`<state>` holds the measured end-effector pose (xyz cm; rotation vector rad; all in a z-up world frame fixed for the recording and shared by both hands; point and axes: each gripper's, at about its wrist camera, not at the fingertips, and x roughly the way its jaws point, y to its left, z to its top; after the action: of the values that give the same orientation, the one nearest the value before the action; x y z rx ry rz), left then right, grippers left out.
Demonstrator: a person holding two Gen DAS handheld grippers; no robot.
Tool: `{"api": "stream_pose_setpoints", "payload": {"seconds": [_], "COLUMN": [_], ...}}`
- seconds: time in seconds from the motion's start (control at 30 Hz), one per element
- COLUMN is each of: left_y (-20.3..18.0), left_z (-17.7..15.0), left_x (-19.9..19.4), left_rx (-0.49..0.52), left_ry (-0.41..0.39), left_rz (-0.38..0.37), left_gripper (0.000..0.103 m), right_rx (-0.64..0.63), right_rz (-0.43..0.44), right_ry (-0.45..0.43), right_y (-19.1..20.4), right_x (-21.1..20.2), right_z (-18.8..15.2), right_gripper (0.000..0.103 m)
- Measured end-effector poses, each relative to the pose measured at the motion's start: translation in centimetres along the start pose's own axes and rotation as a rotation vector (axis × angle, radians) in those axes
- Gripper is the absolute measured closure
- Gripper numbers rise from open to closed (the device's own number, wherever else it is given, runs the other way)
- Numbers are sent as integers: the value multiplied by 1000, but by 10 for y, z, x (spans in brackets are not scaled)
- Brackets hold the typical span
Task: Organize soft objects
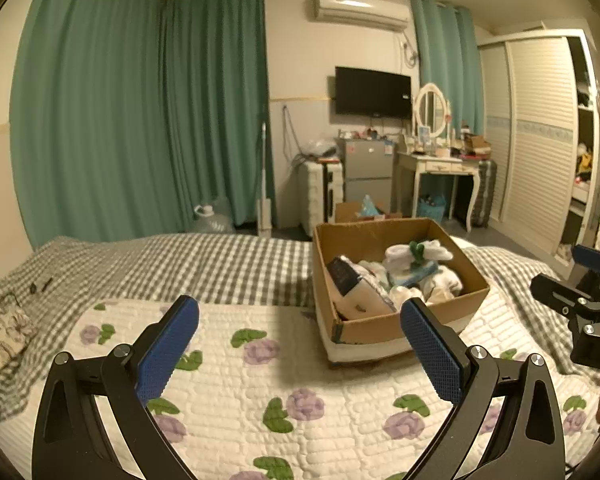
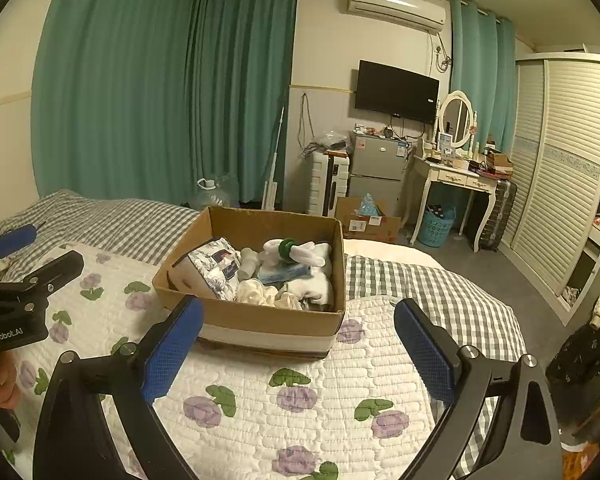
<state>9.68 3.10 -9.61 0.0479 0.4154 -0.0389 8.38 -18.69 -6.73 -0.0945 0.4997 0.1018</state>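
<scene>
A cardboard box (image 1: 384,326) stands on the floral quilt (image 1: 260,392) on the bed; it also shows in the right wrist view (image 2: 260,320). It holds soft things: a white plush with a green ring (image 2: 296,250), white and cream cloths (image 2: 268,296), a floral patterned pack (image 2: 214,266) and a blue tissue pack (image 2: 280,274). My left gripper (image 1: 300,344) is open and empty, held above the quilt in front of the box. My right gripper (image 2: 298,346) is open and empty just before the box's near wall. Each gripper shows at the edge of the other's view.
A grey checked blanket (image 1: 204,264) covers the far bed. Beyond the bed stand green curtains (image 1: 140,112), a small fridge (image 1: 368,168), a white dressing table (image 1: 440,168), a floor box (image 2: 366,220) and a louvred wardrobe (image 2: 560,168) at the right.
</scene>
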Motion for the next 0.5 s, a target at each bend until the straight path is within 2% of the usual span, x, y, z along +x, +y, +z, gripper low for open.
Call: {"api": "stream_pose_setpoints", "payload": {"seconds": [0.5], "left_y": [-3], "left_z": [-1], "left_x": [-1], "left_rx": [11], "left_ry": [-11], "left_rz": [6], "left_gripper": [1], "right_rx": [3], "right_rz": [-1], "right_ry": [-3], "right_y": [-2], "right_x": [-3], "right_z": [0], "right_gripper": [6]}}
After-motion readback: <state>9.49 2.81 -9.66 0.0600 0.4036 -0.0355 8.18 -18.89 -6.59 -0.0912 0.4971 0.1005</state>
